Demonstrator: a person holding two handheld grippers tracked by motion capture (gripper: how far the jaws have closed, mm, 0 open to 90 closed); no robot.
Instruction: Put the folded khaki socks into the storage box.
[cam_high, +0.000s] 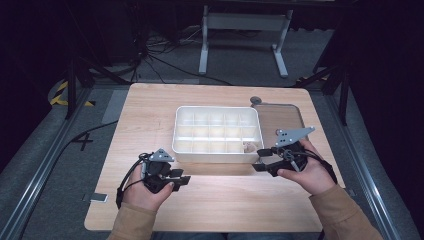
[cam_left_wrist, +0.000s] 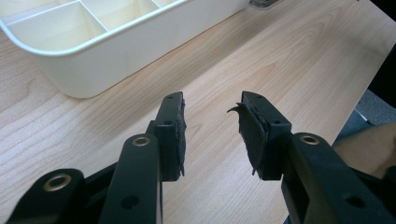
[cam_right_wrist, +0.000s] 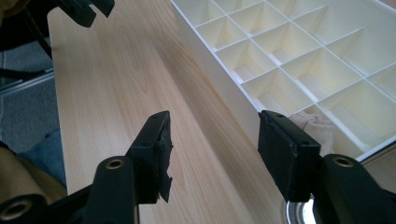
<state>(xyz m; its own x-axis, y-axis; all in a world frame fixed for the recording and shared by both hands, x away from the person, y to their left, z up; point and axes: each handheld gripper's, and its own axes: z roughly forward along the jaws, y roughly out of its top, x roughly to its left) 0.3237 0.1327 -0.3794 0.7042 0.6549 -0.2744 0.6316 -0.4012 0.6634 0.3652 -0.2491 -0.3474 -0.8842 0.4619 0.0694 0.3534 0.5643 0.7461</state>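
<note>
A white box (cam_high: 217, 131) split into many small compartments stands in the middle of the wooden table (cam_high: 150, 107). A small pale lump (cam_high: 248, 147) lies in its near right corner compartment, and the right gripper view shows this lump (cam_right_wrist: 317, 128) just past one jaw. My right gripper (cam_high: 260, 160) is open and empty at the box's near right corner; its jaws (cam_right_wrist: 212, 119) straddle the box's front wall (cam_right_wrist: 219, 88). My left gripper (cam_high: 182, 179) hangs open and empty over bare wood, short of the box's near left corner (cam_left_wrist: 79, 70). Nothing lies between its pads (cam_left_wrist: 210, 102).
A flat brownish tray (cam_high: 280, 117) lies right of the box, with a small round metal piece (cam_high: 255, 100) at its far left corner. A shiny metal bit (cam_right_wrist: 299, 212) shows under the right jaw. Cables and a white stand (cam_high: 245, 22) are on the floor beyond.
</note>
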